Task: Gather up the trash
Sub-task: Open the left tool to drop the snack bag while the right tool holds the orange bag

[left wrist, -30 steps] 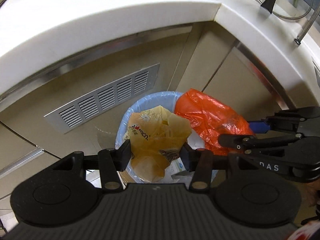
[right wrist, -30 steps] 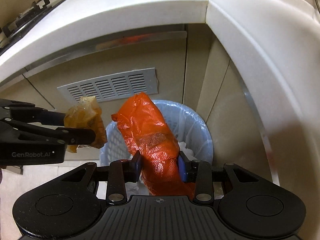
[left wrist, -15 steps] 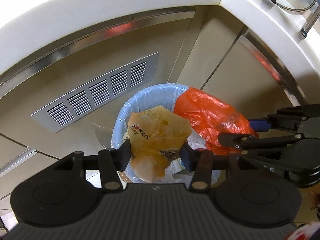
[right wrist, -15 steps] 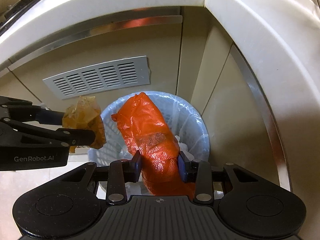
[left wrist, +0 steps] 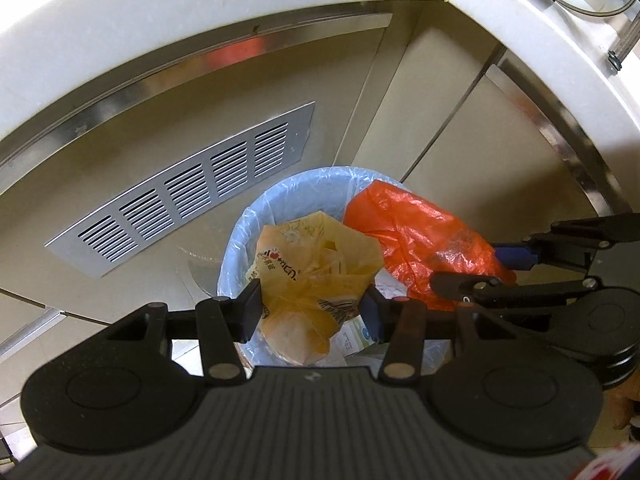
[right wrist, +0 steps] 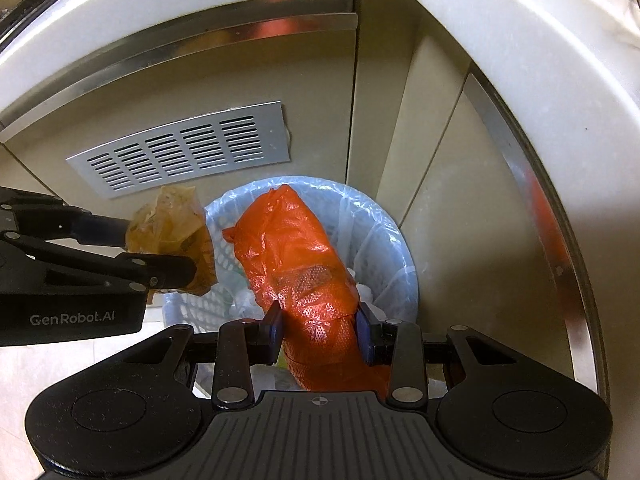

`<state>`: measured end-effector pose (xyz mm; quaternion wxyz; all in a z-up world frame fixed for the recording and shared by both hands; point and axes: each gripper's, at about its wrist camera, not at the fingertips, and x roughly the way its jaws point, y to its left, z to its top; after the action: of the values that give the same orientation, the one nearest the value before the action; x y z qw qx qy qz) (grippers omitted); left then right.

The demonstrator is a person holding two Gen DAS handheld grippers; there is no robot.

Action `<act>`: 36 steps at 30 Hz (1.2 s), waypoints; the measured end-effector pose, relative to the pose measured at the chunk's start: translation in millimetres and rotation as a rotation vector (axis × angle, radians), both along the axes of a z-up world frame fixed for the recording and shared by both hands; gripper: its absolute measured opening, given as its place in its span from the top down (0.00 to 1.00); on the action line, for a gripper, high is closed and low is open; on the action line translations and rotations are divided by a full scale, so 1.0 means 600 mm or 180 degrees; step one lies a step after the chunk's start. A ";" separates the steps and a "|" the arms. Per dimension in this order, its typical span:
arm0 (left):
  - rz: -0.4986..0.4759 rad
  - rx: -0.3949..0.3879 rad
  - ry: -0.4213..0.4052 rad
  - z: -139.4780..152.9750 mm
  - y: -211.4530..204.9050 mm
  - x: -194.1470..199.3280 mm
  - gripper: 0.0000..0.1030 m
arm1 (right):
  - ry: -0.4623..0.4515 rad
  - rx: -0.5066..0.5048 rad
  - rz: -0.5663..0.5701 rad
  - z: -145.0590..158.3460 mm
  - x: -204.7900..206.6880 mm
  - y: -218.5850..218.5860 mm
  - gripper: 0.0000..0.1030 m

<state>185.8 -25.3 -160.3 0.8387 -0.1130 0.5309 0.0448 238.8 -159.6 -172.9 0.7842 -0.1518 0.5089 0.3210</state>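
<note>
Both grippers are sinking toward the bin, which is filling more of each view than a second ago, while the white counter edge is sliding out toward twelve o'clock. Nearest the left wrist camera, the left gripper is pinching the yellow bag between its pads, the bag hanging over the near side of the liner-clad bin. At three o'clock the right gripper is reaching in from the side, its fingers clamped on the orange bag, which is draping over the bin's rim on that side. Seen from the right wrist, the right gripper is squeezing the orange bag above white paper scraps lying in the bin. Beyond, at ten o'clock, a slotted metal vent is sitting in the beige cabinet front.
</note>
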 end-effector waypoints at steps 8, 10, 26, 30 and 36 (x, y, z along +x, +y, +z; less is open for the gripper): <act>0.0007 0.0000 0.0006 0.001 0.001 0.000 0.53 | -0.0013 -0.0011 -0.0037 -0.003 0.002 0.001 0.64; -0.0006 0.0006 0.0009 0.000 0.002 0.002 0.53 | -0.0013 -0.0014 -0.0046 -0.004 0.001 0.002 0.64; -0.0028 -0.0008 -0.0024 0.001 0.011 0.016 0.33 | 0.0003 -0.0045 -0.0143 -0.011 0.007 0.000 0.64; 0.0014 -0.0001 0.0002 0.002 0.018 0.004 0.33 | 0.0000 -0.0036 -0.0145 -0.011 0.007 0.001 0.64; 0.0093 0.0012 0.0025 -0.005 0.026 -0.005 0.33 | 0.0014 -0.0001 -0.0146 -0.009 0.006 0.001 0.64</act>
<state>182.8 -9.9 -163.2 0.8360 -0.1191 0.5324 0.0585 242.1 -158.9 -178.5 0.7901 -0.1395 0.5141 0.3032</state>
